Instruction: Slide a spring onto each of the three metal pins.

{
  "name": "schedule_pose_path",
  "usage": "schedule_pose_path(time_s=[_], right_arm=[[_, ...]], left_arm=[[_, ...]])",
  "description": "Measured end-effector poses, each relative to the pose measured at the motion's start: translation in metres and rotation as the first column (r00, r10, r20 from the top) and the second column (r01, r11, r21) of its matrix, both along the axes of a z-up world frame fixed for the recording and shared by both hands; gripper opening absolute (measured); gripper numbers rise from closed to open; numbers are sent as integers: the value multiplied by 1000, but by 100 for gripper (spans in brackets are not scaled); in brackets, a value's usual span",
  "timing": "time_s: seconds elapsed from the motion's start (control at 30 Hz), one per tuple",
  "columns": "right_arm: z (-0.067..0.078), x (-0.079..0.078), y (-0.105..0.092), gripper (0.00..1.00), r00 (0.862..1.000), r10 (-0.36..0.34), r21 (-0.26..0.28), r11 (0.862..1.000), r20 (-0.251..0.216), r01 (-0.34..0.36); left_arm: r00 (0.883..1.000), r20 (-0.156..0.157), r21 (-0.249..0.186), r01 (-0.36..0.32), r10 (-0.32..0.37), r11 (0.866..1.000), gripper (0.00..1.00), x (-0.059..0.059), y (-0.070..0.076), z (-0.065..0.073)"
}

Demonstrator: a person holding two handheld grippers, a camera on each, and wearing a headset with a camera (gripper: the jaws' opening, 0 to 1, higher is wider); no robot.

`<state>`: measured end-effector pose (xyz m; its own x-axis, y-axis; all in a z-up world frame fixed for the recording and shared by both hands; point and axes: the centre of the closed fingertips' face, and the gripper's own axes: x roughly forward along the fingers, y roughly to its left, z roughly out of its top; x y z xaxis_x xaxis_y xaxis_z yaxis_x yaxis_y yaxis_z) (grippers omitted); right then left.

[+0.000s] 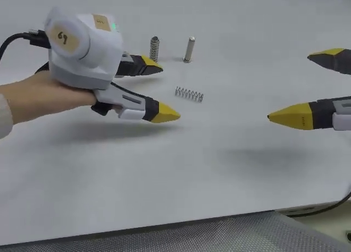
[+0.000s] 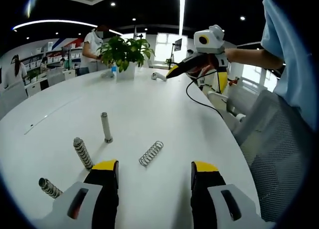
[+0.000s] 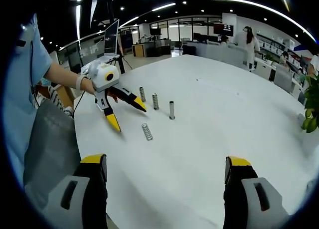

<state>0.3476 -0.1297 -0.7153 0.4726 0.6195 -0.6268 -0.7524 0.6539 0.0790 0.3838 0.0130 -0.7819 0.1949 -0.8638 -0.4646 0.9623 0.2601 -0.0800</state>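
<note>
My left gripper and right gripper stand wide open and empty. The loose spring lies flat ahead of the left jaws, near the bare pin, while the neighbouring pin seems already sprung, though it's small. On this smooth white table the spring could roll from a sloppy pinch, or I could topple the bare pin; beyond, an open office with a potted plant.
</note>
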Motion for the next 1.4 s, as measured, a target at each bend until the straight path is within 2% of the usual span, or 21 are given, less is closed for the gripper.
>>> schedule_pose_path(time_s=[0.13, 0.37, 0.73, 0.87, 1.4], right_arm=[[-2, -5, -2, 97, 1000, -12, 7, 1000, -9, 12], [-3, -11, -6, 96, 999, -28, 17, 999, -17, 28], [-8, -12, -20, 95, 998, -48, 23, 999, -33, 48], [-8, -12, -22, 94, 998, -48, 23, 999, -32, 48], [-7, -16, -13, 92, 999, -38, 21, 999, -34, 39]], left_arm=[[1000, 2, 15, -5, 5, 1000, 42, 7, -3, -8], [1000, 7, 34, 10, -10, 999, 31, 13, -10, -19], [997, 41, 53, 56, -59, 997, 17, 17, -22, -18], [996, 45, 58, 73, -76, 996, 10, 17, -24, -17], [994, 41, 79, 97, -100, 992, 4, 13, -22, -20]])
